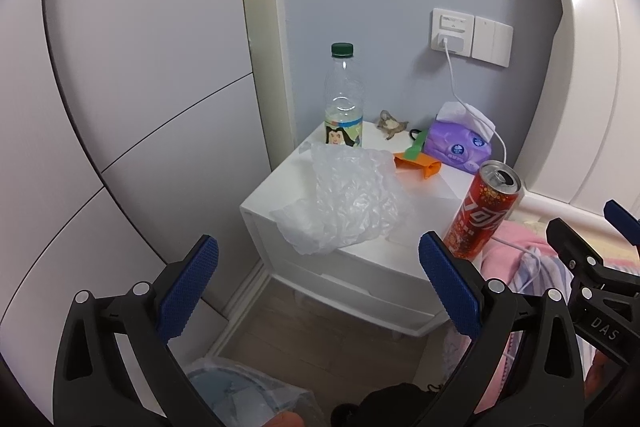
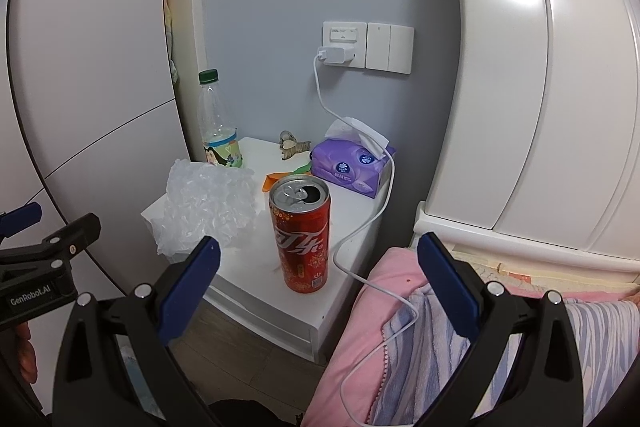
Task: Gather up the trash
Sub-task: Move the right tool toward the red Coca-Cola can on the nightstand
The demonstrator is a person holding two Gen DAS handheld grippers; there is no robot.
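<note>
Both grippers are hanging back from the white nightstand (image 2: 248, 267), nothing in either one. The left gripper (image 1: 318, 281) sits at the bottom of its view with its blue pads spread wide, and the right gripper (image 2: 319, 277) is just as wide open at the bottom of its own view, holding nothing too

Nearest to the right one, lower right of its frame, there's a pink blanket (image 2: 352, 339) with a striped blue cloth next to it and a white charging cable (image 2: 360, 227) trailing over both. In the left view, a clear plastic bag (image 1: 248, 393) lies on the floor at the bottom

Then the trash on the nightstand: an opened red soda can (image 2: 302, 235) stands upright near the front edge, dead centre in the right view. Just left of it is a crumpled clear plastic wrapper (image 2: 208, 207), hanging a bit over the front left corner. Behind the can lies an orange paper scrap (image 1: 416, 167) with a green bit on top

Further back, upper left of the tabletop, a nearly empty plastic bottle (image 2: 218, 123) with a green cap stands upright. A small figurine (image 2: 292, 145) is at the back middle, and a purple tissue pack (image 2: 352, 167) is back right. On the wall above, the charger (image 2: 334, 55) is plugged into the socket
</note>
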